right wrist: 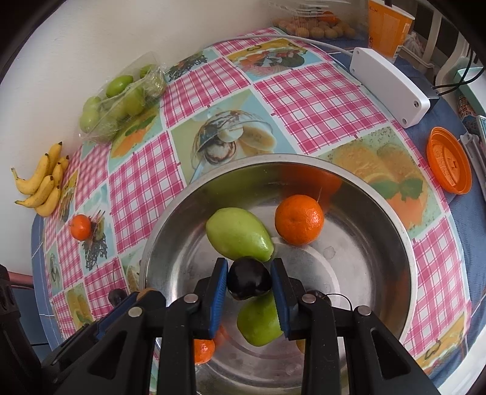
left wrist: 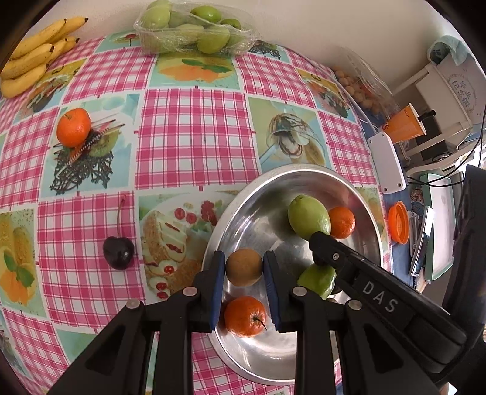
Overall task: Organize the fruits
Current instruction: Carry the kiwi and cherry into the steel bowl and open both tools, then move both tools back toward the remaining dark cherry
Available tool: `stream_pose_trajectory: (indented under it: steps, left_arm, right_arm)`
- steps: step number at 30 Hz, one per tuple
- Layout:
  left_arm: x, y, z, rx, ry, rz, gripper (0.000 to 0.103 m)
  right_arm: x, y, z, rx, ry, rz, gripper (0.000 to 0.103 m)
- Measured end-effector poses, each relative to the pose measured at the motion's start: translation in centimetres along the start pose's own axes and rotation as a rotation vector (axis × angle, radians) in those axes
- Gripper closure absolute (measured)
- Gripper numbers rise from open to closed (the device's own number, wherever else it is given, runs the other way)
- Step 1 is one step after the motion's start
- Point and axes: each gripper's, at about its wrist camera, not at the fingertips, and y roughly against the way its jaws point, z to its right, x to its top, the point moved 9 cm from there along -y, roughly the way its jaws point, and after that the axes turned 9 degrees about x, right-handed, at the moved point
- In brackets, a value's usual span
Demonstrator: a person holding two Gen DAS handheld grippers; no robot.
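Note:
A steel bowl (left wrist: pixel 369 231) (right wrist: pixel 391 240) holds two green fruits (right wrist: pixel 238 234) (right wrist: pixel 258 326) and tangerines (right wrist: pixel 299 219) (left wrist: pixel 245 316). My left gripper (left wrist: pixel 244 267) is shut on a small brown round fruit (left wrist: pixel 244 267) above the bowl's left rim. My right gripper (right wrist: pixel 249 278) is shut on a dark cherry (right wrist: pixel 249 279) over the bowl's middle; it shows in the left wrist view (left wrist: pixel 322 246) beside a green fruit (left wrist: pixel 308 216). On the cloth lie another dark cherry (left wrist: pixel 118 252) and a tangerine (left wrist: pixel 73 127) (right wrist: pixel 80 227).
Bananas (left wrist: pixel 33 54) (right wrist: pixel 44 185) and a wrapped tray of green fruits (left wrist: pixel 194 25) (right wrist: pixel 121 101) lie by the wall. A white box (right wrist: pixel 390 85), an orange lid (right wrist: pixel 449 164), an orange cup (right wrist: pixel 387 25) and a pack of small round fruits (right wrist: pixel 316 29) stand to the right.

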Motion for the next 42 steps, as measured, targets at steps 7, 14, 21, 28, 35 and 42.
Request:
stream_pose_trajectory:
  steps: [7, 14, 21, 28, 35, 42]
  left_arm:
    - [0.0, 0.1, 0.1, 0.017, -0.007, 0.006, 0.077]
    - [0.1, 0.1, 0.1, 0.021, -0.002, 0.004, 0.077]
    - [0.1, 0.6, -0.1, 0.026, 0.004, 0.01, 0.076]
    - [0.5, 1.9, -0.3, 0.014, 0.009, 0.039, 0.075]
    - [0.7, 2.3, -1.8, 0.024, 0.055, 0.045, 0.065]
    - [1.1, 2.4, -4.9, 0.102, 0.135, 0.058, 0.036]
  right_arm:
    - [0.0, 0.2, 0.0, 0.001, -0.006, 0.004, 0.071]
    - [-0.2, 0.0, 0.1, -0.005, -0.01, -0.007, 0.071]
    - [-0.2, 0.0, 0.0, 0.003, -0.02, -0.013, 0.071]
    - [0.1, 0.8, -0.6, 0.014, -0.003, 0.006, 0.071]
    - [0.4, 1.2, -0.3, 0.014, -0.011, 0.018, 0.042]
    - [0.3, 1.0, -0.6, 0.016, -0.001, 0.016, 0.027]
